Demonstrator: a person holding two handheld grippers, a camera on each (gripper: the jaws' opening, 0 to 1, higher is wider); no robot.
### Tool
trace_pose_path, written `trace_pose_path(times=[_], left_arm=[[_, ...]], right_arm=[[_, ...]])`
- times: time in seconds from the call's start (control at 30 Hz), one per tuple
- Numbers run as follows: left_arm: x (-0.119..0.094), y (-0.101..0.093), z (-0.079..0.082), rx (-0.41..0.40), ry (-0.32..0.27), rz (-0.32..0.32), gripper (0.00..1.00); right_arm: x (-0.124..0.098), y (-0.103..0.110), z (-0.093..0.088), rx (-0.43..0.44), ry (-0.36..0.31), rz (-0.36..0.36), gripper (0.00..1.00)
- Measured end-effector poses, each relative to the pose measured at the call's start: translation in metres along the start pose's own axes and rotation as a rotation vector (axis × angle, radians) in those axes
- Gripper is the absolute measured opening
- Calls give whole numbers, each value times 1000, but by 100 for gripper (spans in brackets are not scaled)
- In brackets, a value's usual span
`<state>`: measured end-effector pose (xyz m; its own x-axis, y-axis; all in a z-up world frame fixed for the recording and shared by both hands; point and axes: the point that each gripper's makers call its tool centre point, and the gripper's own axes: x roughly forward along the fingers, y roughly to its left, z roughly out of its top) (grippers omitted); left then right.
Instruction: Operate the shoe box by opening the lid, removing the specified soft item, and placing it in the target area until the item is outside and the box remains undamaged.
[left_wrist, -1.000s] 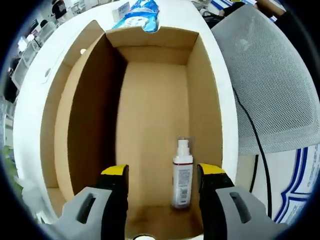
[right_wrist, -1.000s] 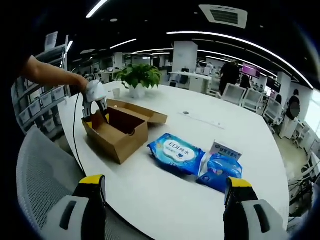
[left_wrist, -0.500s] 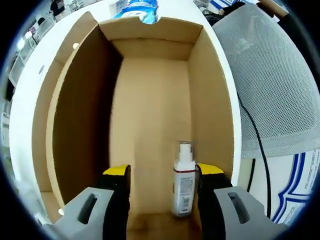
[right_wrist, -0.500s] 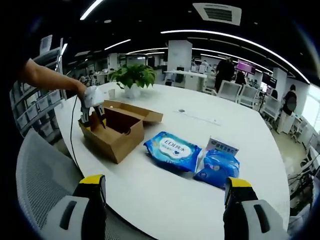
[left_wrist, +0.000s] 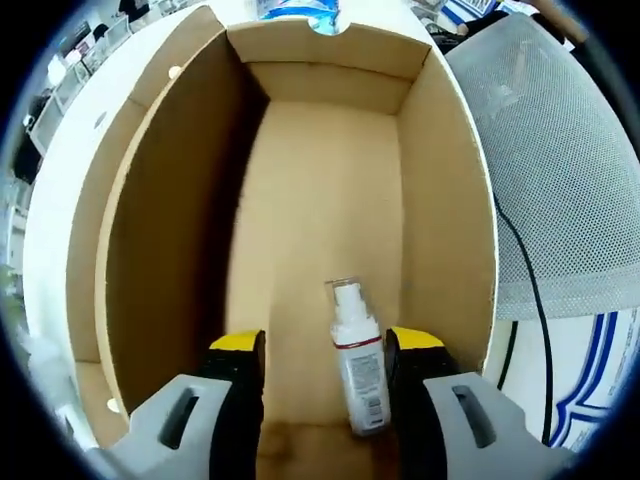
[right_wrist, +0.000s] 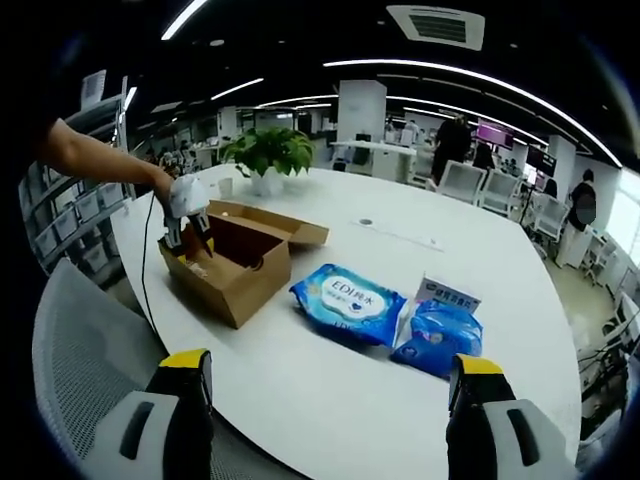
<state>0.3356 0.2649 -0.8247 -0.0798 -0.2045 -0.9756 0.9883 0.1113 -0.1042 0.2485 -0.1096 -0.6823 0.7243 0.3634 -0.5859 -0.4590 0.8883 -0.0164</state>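
Shoe box (left_wrist: 180, 230), lid open, on white table (right_wrist: 330, 390); small spray bottle (left_wrist: 358, 362) inside. Left gripper (left_wrist: 325, 350) spread around bottle, contact apparently none. Right gripper (right_wrist: 325, 375) spread, holding nothing, above table edge.

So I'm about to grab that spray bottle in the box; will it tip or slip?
The spray bottle looks tall and narrow, so a nudge probably tips it. Its plastic seems smooth, maybe slippery. It likely feels light between the open left gripper jaws.
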Motion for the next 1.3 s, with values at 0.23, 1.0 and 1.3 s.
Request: trace_pose_path(times=[0.23,1.0,1.3], left_arm=[[0,-2,-6,-36,-10,2,44],[3,-10,-14,-29,-2,19,19],[-2,-6,-5,-12,-12,44,18]], right_arm=[[1,1,0,4,-2,2,98],[6,9,0,1,-17,28,93],[5,11,0,-8,-26,37,91]])
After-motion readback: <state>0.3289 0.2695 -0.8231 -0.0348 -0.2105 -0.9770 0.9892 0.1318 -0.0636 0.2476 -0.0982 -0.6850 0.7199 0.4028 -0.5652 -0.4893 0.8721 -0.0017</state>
